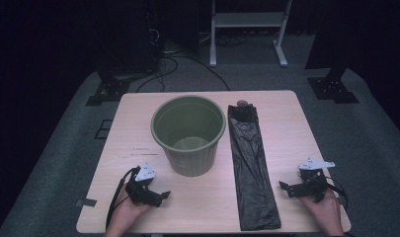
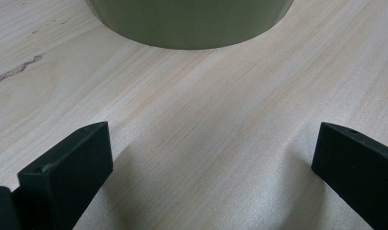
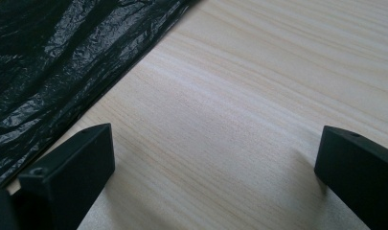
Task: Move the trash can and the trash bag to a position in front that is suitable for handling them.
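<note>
Lying flat right of the bin [image 1: 188, 135], the folded black bag [image 1: 252, 173] runs from the table's [image 1: 286, 106] far edge to its near edge. Nothing seems begun; lining the bin looks the likely job. Left gripper [image 1: 149, 193] rests near the bin, right gripper [image 1: 302, 189] just right of the bag, both spread wide and empty. Next, the right should close on the bag's near end.
</note>
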The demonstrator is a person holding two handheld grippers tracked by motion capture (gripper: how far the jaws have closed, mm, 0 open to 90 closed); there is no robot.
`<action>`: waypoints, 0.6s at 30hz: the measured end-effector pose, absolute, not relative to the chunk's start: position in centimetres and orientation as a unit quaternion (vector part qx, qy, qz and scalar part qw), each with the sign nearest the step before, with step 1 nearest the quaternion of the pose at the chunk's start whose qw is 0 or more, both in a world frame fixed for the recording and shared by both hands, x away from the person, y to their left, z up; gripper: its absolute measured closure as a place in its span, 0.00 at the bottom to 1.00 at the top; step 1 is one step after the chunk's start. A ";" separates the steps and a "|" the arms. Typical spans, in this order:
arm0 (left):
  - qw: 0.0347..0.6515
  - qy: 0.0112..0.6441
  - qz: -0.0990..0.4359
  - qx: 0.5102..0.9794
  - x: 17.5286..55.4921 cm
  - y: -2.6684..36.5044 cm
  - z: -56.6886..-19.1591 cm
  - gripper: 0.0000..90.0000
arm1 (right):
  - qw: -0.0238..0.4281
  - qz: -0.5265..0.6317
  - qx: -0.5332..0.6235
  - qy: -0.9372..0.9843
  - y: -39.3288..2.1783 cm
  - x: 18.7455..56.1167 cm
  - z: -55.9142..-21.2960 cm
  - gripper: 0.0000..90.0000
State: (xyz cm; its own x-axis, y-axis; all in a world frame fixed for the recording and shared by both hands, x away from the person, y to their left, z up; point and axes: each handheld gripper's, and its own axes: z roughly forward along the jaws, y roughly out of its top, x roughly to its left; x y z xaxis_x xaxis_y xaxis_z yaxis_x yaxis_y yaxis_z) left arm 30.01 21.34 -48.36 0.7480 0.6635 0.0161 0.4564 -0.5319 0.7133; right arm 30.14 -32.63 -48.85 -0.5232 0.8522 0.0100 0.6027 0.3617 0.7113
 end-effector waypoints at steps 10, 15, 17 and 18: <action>0.358 0.326 0.145 0.863 29.9 21.4 -48.4 0.00 | 0.182 0.358 0.452 0.797 -32.0 29.9 -48.5 0.00; 0.358 0.325 0.145 0.863 29.8 21.4 -48.4 0.00 | 0.165 0.394 0.433 0.794 -31.0 29.7 -47.7 0.08; 0.358 0.325 0.145 0.863 29.8 21.5 -48.4 0.00 | 0.163 0.395 0.426 0.797 -30.7 29.6 -47.6 0.09; 0.359 0.326 0.145 0.863 29.8 21.5 -48.4 0.00 | 0.160 0.399 0.421 0.799 -30.3 29.6 -47.5 0.11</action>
